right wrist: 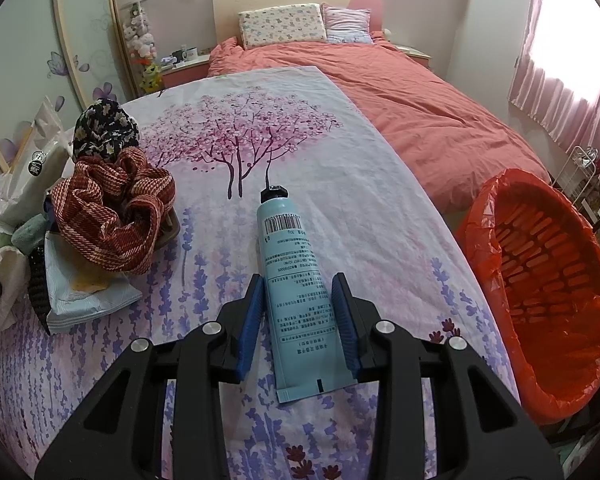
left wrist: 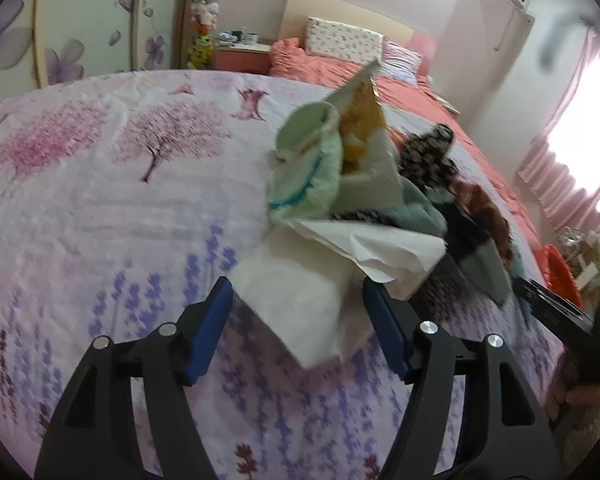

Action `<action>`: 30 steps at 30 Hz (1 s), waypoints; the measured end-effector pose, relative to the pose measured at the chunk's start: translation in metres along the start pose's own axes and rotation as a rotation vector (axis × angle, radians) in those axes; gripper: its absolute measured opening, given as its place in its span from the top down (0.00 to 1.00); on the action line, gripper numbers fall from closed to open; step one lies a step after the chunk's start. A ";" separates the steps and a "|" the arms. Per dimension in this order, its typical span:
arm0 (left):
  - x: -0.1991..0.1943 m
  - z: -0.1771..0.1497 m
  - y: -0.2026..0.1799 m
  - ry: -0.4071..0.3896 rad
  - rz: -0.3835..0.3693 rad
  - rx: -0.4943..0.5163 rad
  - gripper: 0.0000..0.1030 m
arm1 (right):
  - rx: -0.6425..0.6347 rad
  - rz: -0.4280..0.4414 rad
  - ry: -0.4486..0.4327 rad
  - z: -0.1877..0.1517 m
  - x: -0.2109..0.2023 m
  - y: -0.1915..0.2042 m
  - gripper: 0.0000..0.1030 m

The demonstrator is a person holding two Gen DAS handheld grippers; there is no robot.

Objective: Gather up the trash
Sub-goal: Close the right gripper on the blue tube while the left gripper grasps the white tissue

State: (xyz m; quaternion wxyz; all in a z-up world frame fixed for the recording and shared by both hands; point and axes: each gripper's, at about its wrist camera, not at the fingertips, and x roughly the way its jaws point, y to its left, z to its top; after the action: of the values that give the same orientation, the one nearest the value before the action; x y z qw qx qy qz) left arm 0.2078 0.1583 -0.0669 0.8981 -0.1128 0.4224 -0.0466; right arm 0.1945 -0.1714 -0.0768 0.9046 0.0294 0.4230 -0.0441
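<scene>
Gripping: right gripper (right wrist: 298, 320) clamps the pale blue tube (right wrist: 296, 280), cap toward 12 o'clock, tube resting on the floral sheet (right wrist: 340, 160).
Bin: red-lined basket (right wrist: 548, 292) waits at 3 o'clock, off the bed's edge.
Slip risk: pads pinch the tube's flat tail end; a swing toward the basket could let it slide out.
Left side: left gripper (left wrist: 298, 320) stands open, white paper (left wrist: 300, 304) between its pads, unpinched.
Snag risk: closing low could catch sheet with paper.
Clutter: plaid scarf (right wrist: 116, 216) and heaped wrappers (right wrist: 84, 292) crowd 10 o'clock.
</scene>
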 end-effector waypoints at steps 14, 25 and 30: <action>0.009 -0.007 -0.019 -0.006 -0.067 0.072 0.76 | -0.007 -0.007 -0.001 -0.001 0.002 0.003 0.66; -0.013 -0.005 -0.022 -0.072 -0.048 0.094 0.80 | -0.003 0.020 -0.010 -0.008 -0.008 0.007 0.69; -0.027 -0.005 -0.025 -0.104 -0.042 0.095 0.81 | 0.010 0.029 -0.034 -0.008 -0.019 0.005 0.69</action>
State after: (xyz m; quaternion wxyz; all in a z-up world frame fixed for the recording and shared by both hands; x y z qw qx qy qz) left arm 0.1873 0.1382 -0.0434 0.9221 -0.0812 0.3699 -0.0792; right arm 0.1767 -0.1643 -0.0674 0.9120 0.0391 0.4069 -0.0336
